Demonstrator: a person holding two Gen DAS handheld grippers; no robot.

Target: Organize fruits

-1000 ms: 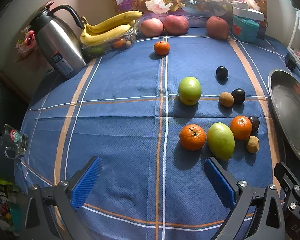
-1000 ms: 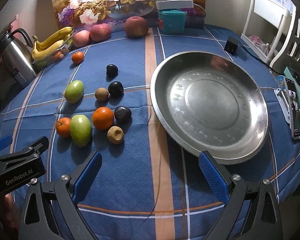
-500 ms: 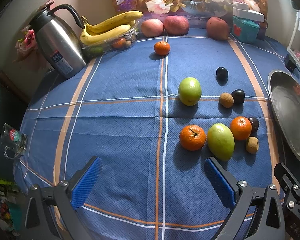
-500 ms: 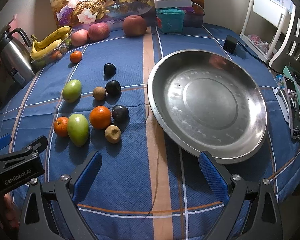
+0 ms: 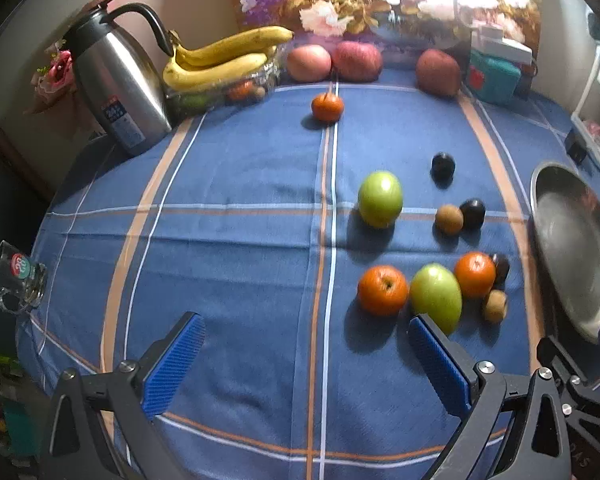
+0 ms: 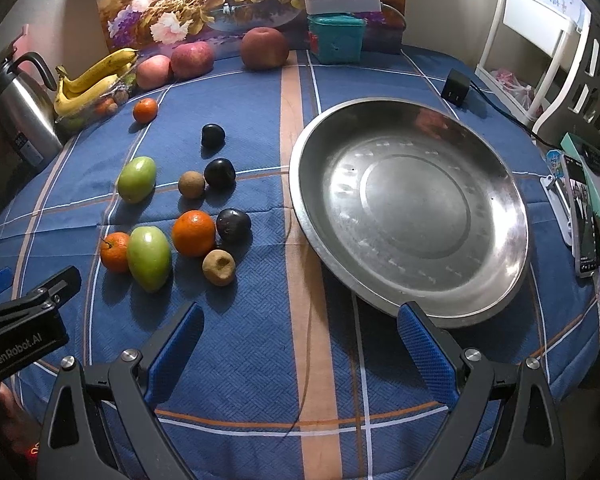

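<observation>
The wide round steel basin (image 6: 408,208) holds nothing; the scattered small fruits (image 6: 192,232) wait on the blue checked tablecloth (image 6: 260,340). The left gripper (image 5: 304,356) and the right gripper (image 6: 300,344) are both wide open, empty.

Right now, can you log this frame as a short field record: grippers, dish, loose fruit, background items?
left gripper: open, empty, above the cloth
right gripper: open, empty, near the dish's front rim
steel dish: empty
loose fruit left of dish: two green fruits, three oranges, three dark plums, two brown kiwis
back edge: bananas, three red apples, teal box
far left: steel kettle
</observation>
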